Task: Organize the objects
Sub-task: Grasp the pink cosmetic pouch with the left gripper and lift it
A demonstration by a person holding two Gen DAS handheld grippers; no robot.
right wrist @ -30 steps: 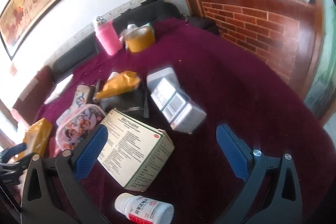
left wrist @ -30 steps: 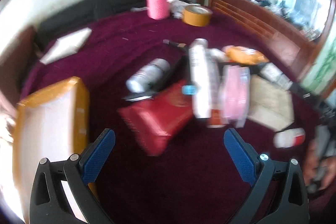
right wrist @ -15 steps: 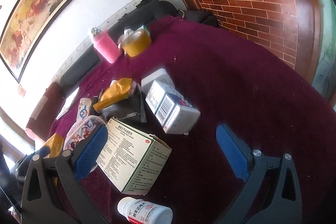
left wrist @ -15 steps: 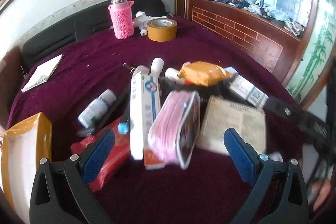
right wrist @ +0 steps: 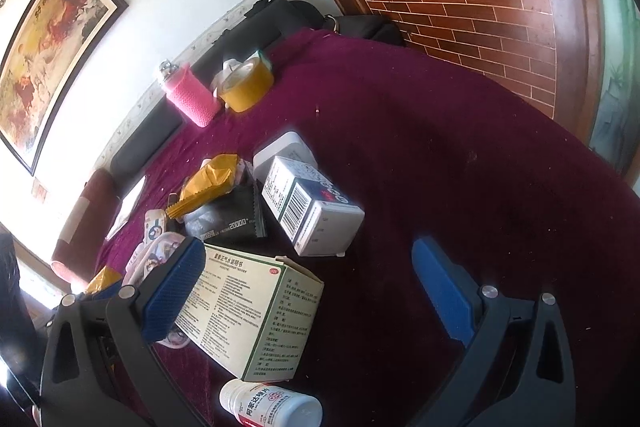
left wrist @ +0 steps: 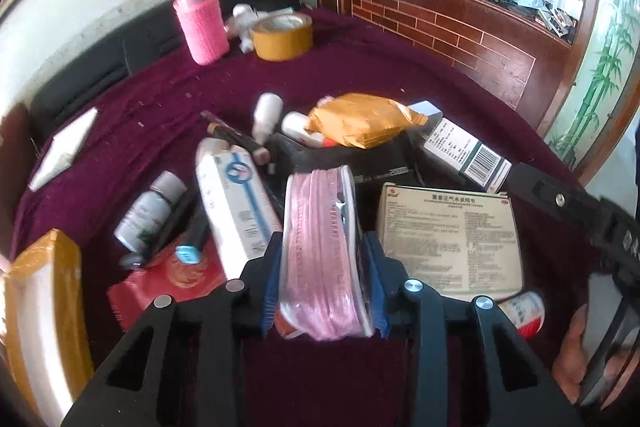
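Pink zippered pouch (left wrist: 324, 243) stands on edge in the clutter on the maroon tablecloth (left wrist: 360, 75), clamped between the blue pads of the left gripper (left wrist: 325, 291). White long box (left wrist: 236, 211) touches its left side, tan medicine box (left wrist: 448, 239) lies just right of it. Black foil packet (left wrist: 384, 163) sits behind the pouch, with an orange snack bag (left wrist: 360, 125) on top. White barcode box (left wrist: 464, 147) is to the right of those. Red packet (left wrist: 168, 283) lies low left, under a white pill bottle (left wrist: 150, 209) and a dark pen (blue end). Far back: pink sleeved bottle (left wrist: 200, 23) beside a yellow tape roll (left wrist: 282, 37).

Right gripper (right wrist: 312, 291) hangs with jaws wide apart, nothing between them; tan medicine box (right wrist: 248, 311) is just beside its left pad, a white pill bottle with a red label (right wrist: 272, 407) below that, near the frame edge. Pouch (right wrist: 154, 255) is partly hidden behind that left pad.
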